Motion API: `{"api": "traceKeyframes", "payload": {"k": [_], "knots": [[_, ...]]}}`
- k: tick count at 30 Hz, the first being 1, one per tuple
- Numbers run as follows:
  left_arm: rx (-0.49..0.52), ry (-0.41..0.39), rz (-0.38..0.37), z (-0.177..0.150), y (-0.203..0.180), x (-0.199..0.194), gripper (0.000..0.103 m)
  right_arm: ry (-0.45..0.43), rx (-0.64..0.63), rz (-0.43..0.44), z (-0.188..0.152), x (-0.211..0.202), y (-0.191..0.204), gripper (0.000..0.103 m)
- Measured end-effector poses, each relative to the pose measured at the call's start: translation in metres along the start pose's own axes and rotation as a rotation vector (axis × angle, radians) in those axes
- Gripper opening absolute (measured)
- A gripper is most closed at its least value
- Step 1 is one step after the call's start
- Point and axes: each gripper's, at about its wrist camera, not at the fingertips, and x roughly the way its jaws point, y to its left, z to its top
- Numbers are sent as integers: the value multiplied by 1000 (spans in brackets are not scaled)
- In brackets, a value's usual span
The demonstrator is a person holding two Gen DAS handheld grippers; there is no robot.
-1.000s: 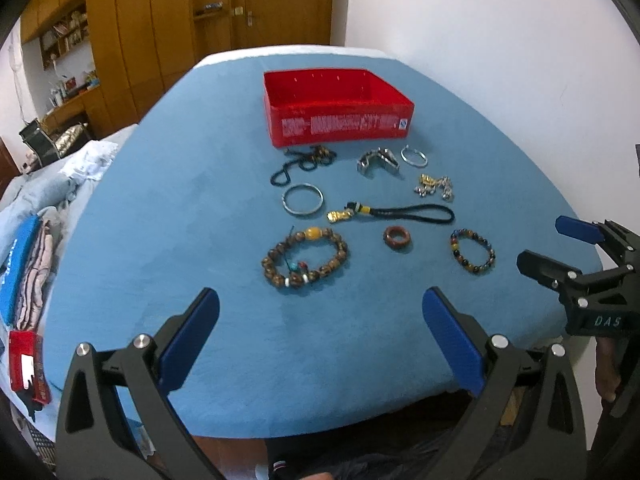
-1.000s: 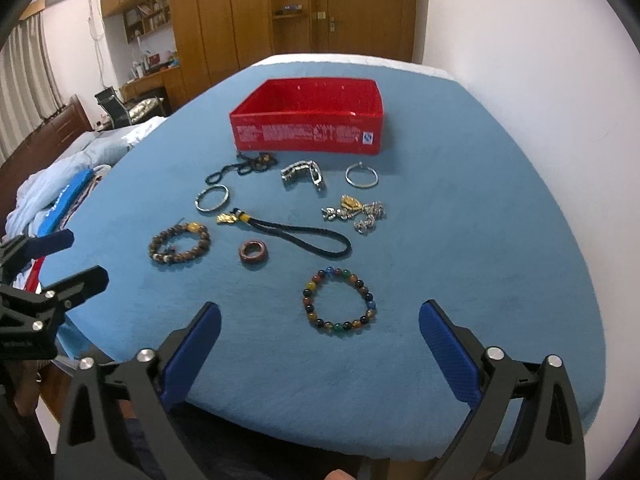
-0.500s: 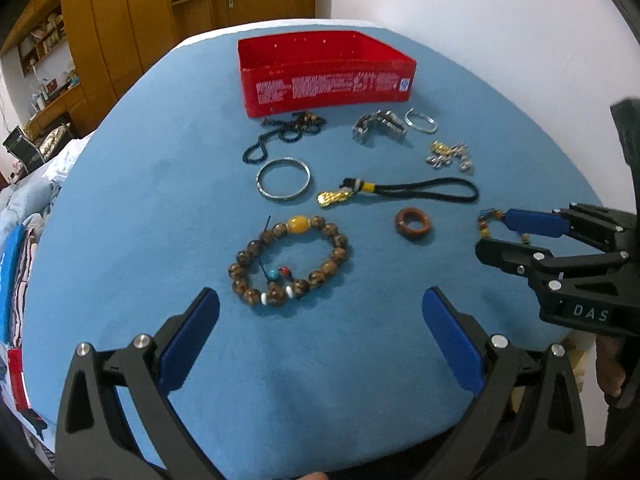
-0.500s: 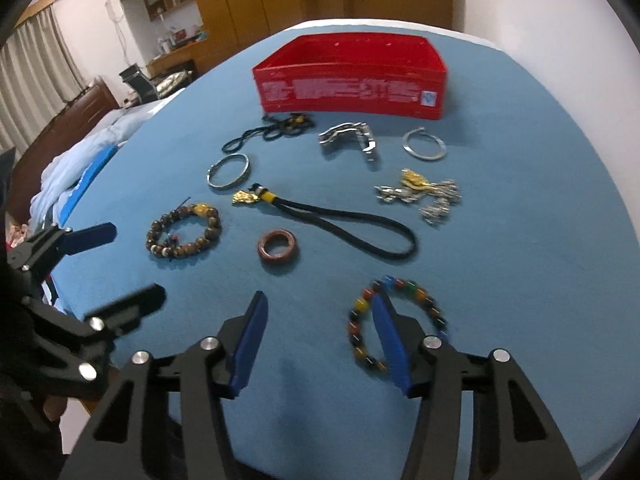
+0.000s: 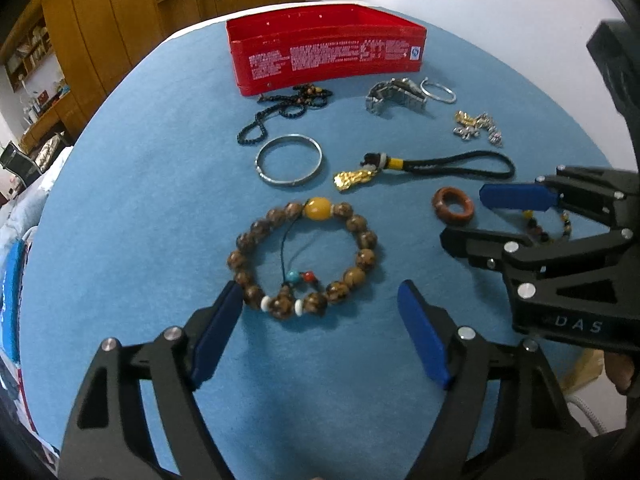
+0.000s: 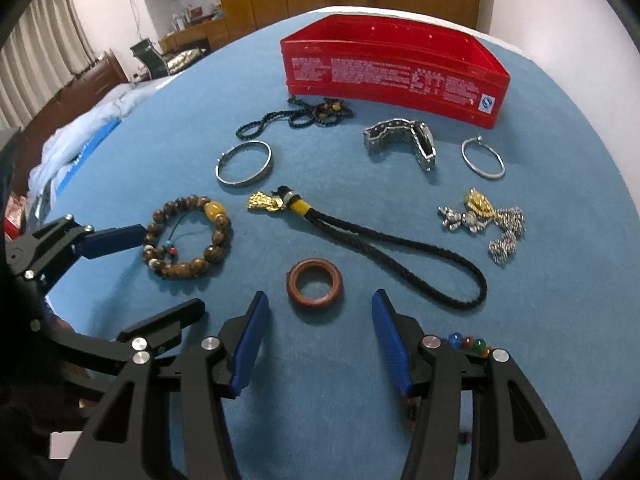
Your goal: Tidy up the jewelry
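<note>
Tongs [image 5: 320,316] [image 6: 318,330] closing, pads gripping nothing

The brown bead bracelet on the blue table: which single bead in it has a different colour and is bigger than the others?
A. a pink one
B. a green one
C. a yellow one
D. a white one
C: the brown bead bracelet carries one large yellow bead at its far side.

The left gripper [image 5: 320,304] is seen low in its frame, jaws closing. The right gripper [image 6: 318,322] is angled downward, jaws closing, nothing pressed.
</note>
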Motion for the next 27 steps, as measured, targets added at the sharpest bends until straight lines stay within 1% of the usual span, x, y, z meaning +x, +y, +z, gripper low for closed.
{"api": "traceKeyframes", "payload": {"k": [1,2,4,6,9,10,11,13,19,20,21,27], "knots": [[-3,0,-5,0,1,1,77,-2,-11,-12,1,1,2,50],[-4,-8,-6,0,2,0,70,-1,-19,-19,1,2,3,47],[1,-24,-2,-1,2,-3,61,-3,-29,-21,2,2,5,43],[-1,-29,-8,-1,3,-2,55,-5,-32,-19,2,2,5,36],[0,-29,-27,-1,4,-3,46,-4,-34,-17,2,2,5,30],[-4,-27,-37,0,5,-3,41,-5,-34,-17,2,2,5,29],[-5,-27,-41,1,6,-4,33,-7,-33,-15,2,1,5,29],[-13,-23,-53,2,7,-5,29,-9,-31,-11,2,1,5,29],[-37,-39,-72,6,11,-13,25,-15,-29,-1,-1,-3,5,29],[-40,-43,-72,8,12,-15,14,-16,-29,3,-1,-5,5,29],[-41,-49,-75,9,13,-18,1,-19,-29,5,-1,-6,5,29],[-43,-66,-59,12,15,-27,0,-39,-28,10,-1,-15,5,29]]}}
